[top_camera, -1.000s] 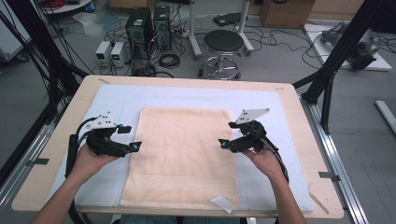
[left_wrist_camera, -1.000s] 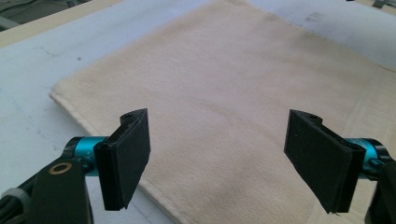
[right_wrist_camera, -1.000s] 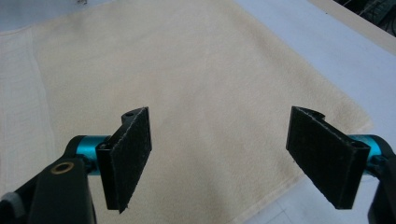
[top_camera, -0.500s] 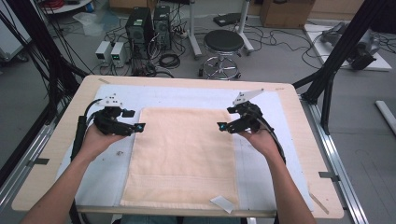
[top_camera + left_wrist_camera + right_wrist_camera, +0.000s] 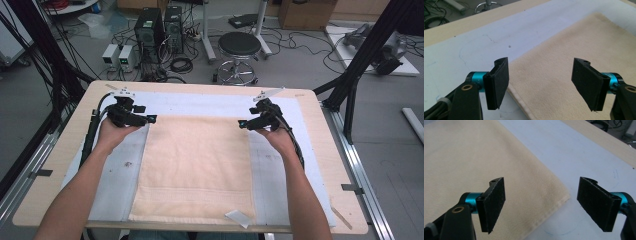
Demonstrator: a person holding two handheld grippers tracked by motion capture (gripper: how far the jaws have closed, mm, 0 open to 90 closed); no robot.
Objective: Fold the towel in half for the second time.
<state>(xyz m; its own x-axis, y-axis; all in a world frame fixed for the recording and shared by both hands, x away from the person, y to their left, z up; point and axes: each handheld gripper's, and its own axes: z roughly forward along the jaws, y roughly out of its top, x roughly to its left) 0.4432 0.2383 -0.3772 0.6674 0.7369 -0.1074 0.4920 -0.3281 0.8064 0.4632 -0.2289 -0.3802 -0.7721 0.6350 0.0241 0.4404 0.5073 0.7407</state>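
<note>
Wooden counter (image 5: 320,130), pale mat, towel (image 5: 195,165) flat. Left claw (image 5: 150,119) and right claw (image 5: 243,123) released at far corners; left closing, nothing gripped, folding unstarted.

Landmark: cream towel (image 5: 196,167), lying flat on the white mat (image 5: 200,102).
Beyond the towel's far edge: bare mat, open passage.
Left of towel: left gripper (image 5: 150,119) at the far corner, forearm along that side.
Right of towel: right gripper (image 5: 242,124) and forearm likewise.
Near edge: small white scrap (image 5: 239,218) on the towel's near right corner.
</note>
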